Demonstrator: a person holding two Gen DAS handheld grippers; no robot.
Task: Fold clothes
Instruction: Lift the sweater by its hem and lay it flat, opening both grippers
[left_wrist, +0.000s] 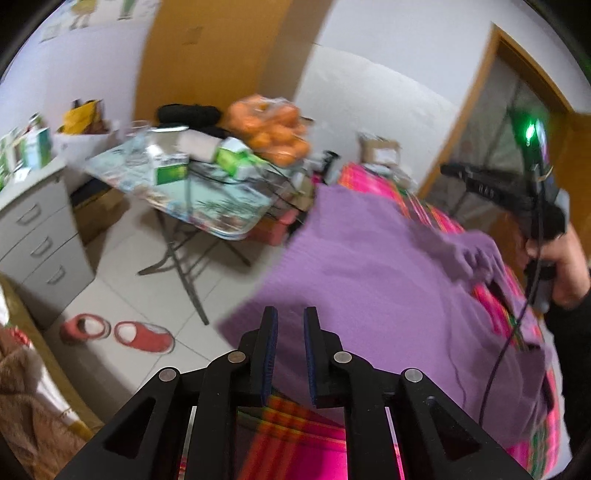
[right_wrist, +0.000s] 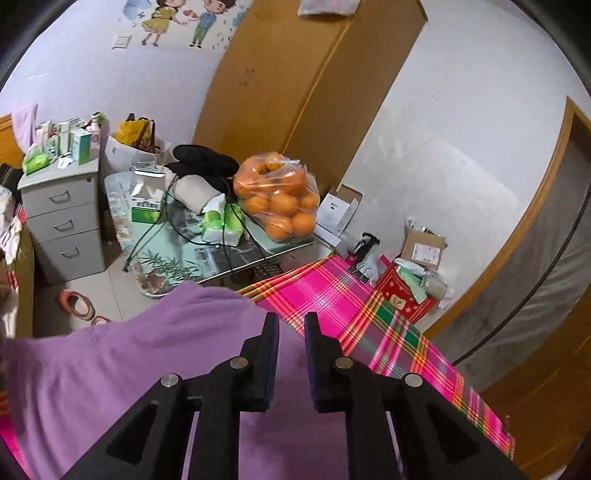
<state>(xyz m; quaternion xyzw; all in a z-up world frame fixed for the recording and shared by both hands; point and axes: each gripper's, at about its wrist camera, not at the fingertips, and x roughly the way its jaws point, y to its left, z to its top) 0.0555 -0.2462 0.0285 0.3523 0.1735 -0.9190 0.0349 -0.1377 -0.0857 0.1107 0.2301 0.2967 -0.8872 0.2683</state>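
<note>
Two grippers, both slightly parted with nothing between the pads. Left gripper (left_wrist: 290, 321) hovers over the near-left edge of the sweater (left_wrist: 362, 266); right gripper (right_wrist: 291, 325) hovers over it further along, blanket visible through its gap. In the left view the right gripper is also seen, held in a hand (left_wrist: 565, 266) at the far side. Sweater is purple knit, spread on the pink plaid blanket (right_wrist: 362, 302), one sleeve (left_wrist: 465, 251) already lying across the body, left edge hanging toward the floor. Judgement: soft, light, floppy, stretchy; it'll sag and drag rather than hold shape, not fragile, blanket should give friction. Best holds are likely hem corners or shoulder seams, pinched through both layers, both grippers lifting together so the fold stays square.
</note>
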